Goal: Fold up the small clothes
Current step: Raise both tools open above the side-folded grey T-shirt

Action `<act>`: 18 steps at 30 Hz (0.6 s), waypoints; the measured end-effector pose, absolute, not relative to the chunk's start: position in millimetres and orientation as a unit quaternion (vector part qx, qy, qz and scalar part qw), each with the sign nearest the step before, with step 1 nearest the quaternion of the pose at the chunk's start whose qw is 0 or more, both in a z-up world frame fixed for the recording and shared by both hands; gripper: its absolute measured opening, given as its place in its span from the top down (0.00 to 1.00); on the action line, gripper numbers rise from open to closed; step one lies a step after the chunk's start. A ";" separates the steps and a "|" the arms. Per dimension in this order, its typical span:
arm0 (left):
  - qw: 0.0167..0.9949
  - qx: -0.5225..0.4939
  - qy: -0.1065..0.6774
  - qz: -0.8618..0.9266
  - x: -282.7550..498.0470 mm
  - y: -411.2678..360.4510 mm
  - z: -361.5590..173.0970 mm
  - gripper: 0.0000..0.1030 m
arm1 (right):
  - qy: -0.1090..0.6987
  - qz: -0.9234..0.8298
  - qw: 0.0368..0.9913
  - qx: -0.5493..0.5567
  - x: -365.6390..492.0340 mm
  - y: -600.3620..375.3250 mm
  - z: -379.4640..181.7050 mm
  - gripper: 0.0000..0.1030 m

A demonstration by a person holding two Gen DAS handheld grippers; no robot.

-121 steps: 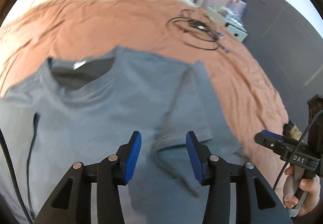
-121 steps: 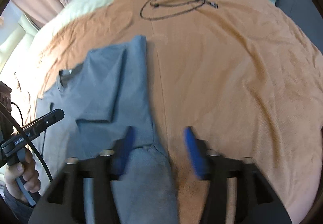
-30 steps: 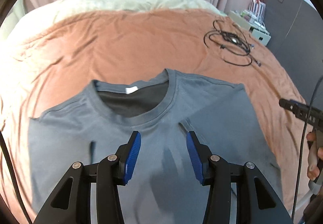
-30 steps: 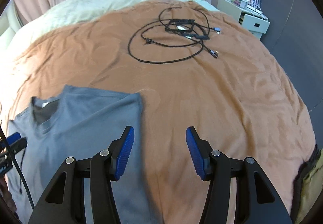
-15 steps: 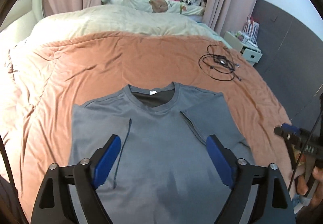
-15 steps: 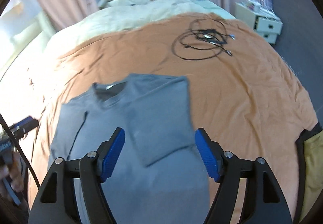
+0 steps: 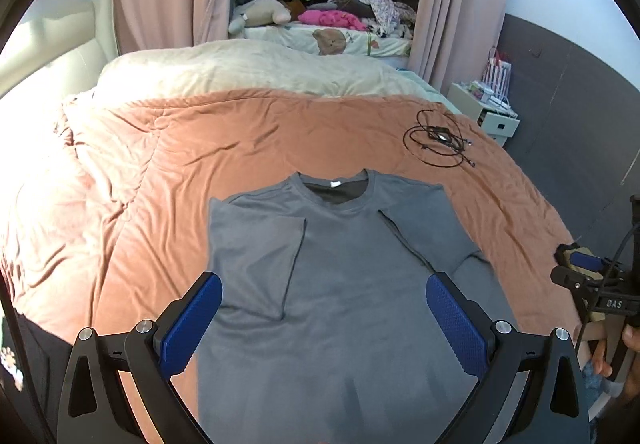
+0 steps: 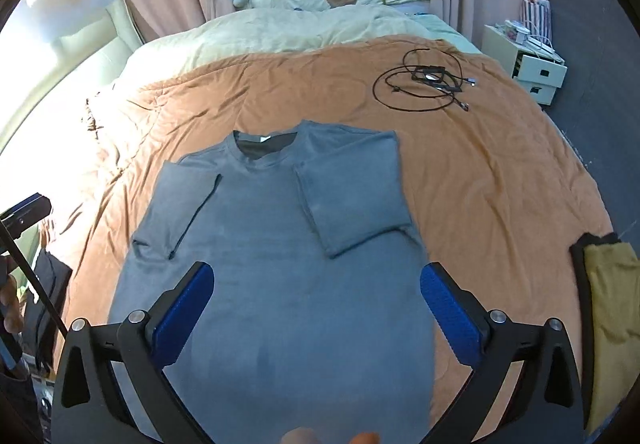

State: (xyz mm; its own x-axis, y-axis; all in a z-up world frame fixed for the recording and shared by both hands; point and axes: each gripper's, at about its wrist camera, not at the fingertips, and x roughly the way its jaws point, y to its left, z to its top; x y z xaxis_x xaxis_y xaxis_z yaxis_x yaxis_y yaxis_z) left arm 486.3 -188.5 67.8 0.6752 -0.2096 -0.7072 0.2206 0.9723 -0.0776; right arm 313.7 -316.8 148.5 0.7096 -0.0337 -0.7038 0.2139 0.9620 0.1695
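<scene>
Your grey T-shirt (image 7: 348, 284) lies flat on the orange blanket (image 7: 240, 140) of the bed, collar away from you, both sleeves already folded in over the chest. Your left gripper (image 7: 324, 320) and right gripper (image 8: 316, 308) hang above its lower half; both sets of jaws have just been opening and now stand wide with nothing between them, clear of the cloth.

What's left looks like the lengthwise fold, and that is where it can slip. If you pinch only the top layer at the hem, the back will trail and bunch. Lift one side ahead of the other and the fold will skew, and the right sleeve (image 8: 352, 200), sitting loosely, could flop open. The blanket is soft and creased, so dragging may ruck both. The cable tangle (image 8: 424, 84) lies well apart, no snag risk
</scene>
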 end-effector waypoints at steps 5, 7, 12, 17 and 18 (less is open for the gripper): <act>0.920 0.006 0.372 -0.118 446.8 -165.5 66.7 0.01 | 0.366 -0.066 0.921 0.113 288.6 -299.7 150.8 0.00; 0.921 0.002 0.370 -0.121 430.0 -155.9 65.3 0.03 | 0.358 -0.066 0.925 0.109 275.6 -294.5 149.2 0.00; 0.927 0.004 0.357 -0.117 384.9 -138.0 59.3 0.07 | 0.333 -0.066 0.934 0.110 233.6 -287.0 137.0 0.00; 0.931 -0.014 0.344 -0.117 341.5 -118.3 52.9 0.10 | 0.322 -0.062 0.939 0.104 194.3 -280.2 116.5 0.00; 0.933 -0.014 0.340 -0.115 331.8 -114.3 51.7 0.10 | 0.317 -0.064 0.941 0.100 183.3 -277.8 112.7 0.00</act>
